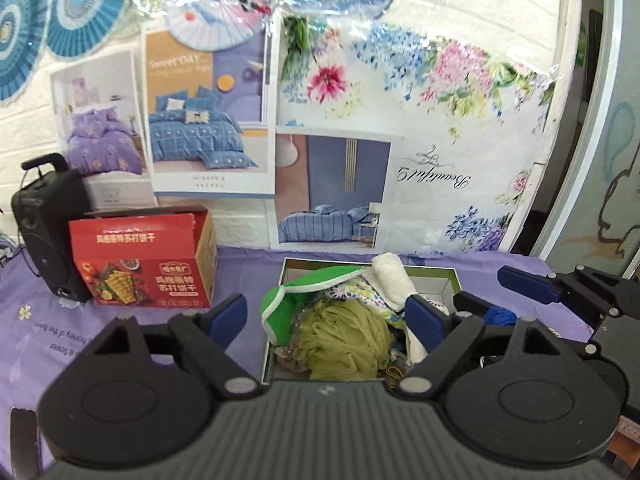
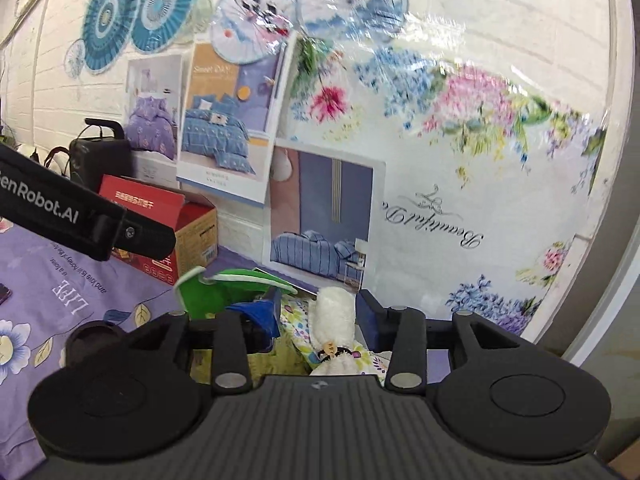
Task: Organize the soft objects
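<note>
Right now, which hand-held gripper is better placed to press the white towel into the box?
Probably the right hand-held gripper: the white towel lies between its fingers, jaws apart.

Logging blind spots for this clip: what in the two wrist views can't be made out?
- Box bottom, left wrist view: buried under the olive mesh bundle, green cloth and white towel.
- Box near side, right wrist view: hidden by the right claw body.
- Blue cloth, right wrist view: partly behind a finger; shape unclear.
- Red carton interior: not visible in either view.
- Floral wall sheet, right wrist view: motion-blurred.
</note>
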A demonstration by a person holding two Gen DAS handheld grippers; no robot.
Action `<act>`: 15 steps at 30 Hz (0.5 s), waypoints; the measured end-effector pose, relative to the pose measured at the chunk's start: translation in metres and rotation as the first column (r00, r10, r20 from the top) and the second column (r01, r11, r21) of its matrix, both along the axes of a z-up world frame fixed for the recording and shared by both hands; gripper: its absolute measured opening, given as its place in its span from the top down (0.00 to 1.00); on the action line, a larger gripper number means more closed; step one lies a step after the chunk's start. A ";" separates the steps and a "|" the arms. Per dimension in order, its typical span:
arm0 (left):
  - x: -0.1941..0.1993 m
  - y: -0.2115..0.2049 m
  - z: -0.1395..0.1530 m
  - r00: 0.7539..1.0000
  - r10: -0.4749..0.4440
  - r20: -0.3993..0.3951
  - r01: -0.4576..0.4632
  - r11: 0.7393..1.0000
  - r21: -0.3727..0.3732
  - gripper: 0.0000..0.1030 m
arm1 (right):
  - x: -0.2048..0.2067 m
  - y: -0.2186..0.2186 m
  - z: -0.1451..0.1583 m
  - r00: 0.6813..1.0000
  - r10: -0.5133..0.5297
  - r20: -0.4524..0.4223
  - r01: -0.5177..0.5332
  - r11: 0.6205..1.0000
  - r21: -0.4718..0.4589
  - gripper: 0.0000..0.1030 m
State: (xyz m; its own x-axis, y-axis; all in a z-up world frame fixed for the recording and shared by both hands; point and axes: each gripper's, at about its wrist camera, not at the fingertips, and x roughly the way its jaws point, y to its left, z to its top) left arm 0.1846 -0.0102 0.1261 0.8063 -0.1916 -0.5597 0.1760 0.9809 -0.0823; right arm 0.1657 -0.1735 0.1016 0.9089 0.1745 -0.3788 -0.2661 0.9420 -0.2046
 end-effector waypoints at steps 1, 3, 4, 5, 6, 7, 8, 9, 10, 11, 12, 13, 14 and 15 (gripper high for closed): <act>-0.009 0.005 0.002 1.000 0.003 0.008 -0.003 1.000 -0.005 0.15 | -0.008 0.004 0.002 1.000 0.002 0.011 -0.002 1.000 -0.009 0.74; -0.027 0.014 0.005 1.000 0.010 0.024 -0.010 1.000 -0.014 0.15 | -0.023 0.010 0.006 1.000 0.000 0.029 0.000 1.000 -0.011 0.74; -0.035 0.018 0.006 0.999 0.013 0.032 -0.013 1.000 -0.014 0.15 | -0.031 0.013 0.007 0.999 -0.003 0.038 0.004 1.000 -0.005 0.73; -0.044 0.022 0.006 0.999 0.017 0.040 -0.017 1.000 -0.009 0.15 | -0.039 0.015 0.007 0.999 -0.006 0.043 0.006 1.000 0.000 0.73; -0.052 0.026 0.004 0.999 0.025 0.047 -0.025 1.000 -0.004 0.14 | -0.047 0.016 0.006 0.999 -0.013 0.048 0.013 1.000 0.005 0.73; -0.060 0.029 0.001 0.998 0.034 0.051 -0.035 0.999 0.005 0.14 | -0.056 0.017 0.003 0.998 -0.030 0.059 0.030 0.999 0.014 0.73; -0.068 0.032 -0.003 0.998 0.044 0.052 -0.044 0.999 0.017 0.14 | -0.064 0.018 0.000 0.997 -0.046 0.066 0.044 0.999 0.025 0.72; -0.076 0.035 -0.008 0.997 0.054 0.052 -0.056 0.998 0.026 0.14 | -0.072 0.018 -0.005 0.996 -0.057 0.067 0.054 0.998 0.036 0.72; -0.082 0.037 -0.014 0.997 0.062 0.050 -0.064 0.997 0.032 0.14 | -0.081 0.018 -0.010 0.995 -0.070 0.067 0.067 0.996 0.052 0.72; -0.088 0.040 -0.021 0.997 0.069 0.041 -0.070 0.997 0.034 0.14 | -0.090 0.018 -0.017 0.994 -0.084 0.068 0.079 0.994 0.072 0.72; -0.092 0.041 -0.028 0.997 0.069 0.025 -0.070 0.997 0.041 0.14 | -0.098 0.018 -0.023 0.993 -0.098 0.067 0.092 0.991 0.093 0.71; -0.097 0.042 -0.035 0.998 0.065 0.015 -0.066 0.997 0.044 0.14 | -0.106 0.018 -0.030 0.992 -0.109 0.062 0.102 0.989 0.109 0.71; -0.101 0.044 -0.042 0.998 0.068 0.004 -0.068 0.997 0.040 0.14 | -0.113 0.017 -0.037 0.991 -0.119 0.055 0.112 0.986 0.125 0.71; -0.105 0.045 -0.049 0.997 0.075 -0.009 -0.074 0.996 0.040 0.14 | -0.120 0.017 -0.043 0.990 -0.134 0.047 0.126 0.982 0.140 0.71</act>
State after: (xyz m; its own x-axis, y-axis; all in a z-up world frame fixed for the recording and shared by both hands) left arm 0.0800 0.0349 0.0766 0.8113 -0.1088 -0.5744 0.1018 0.9938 -0.0445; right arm 0.0454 -0.1563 0.0583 0.9463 0.0999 -0.3075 -0.1313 0.9878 -0.0833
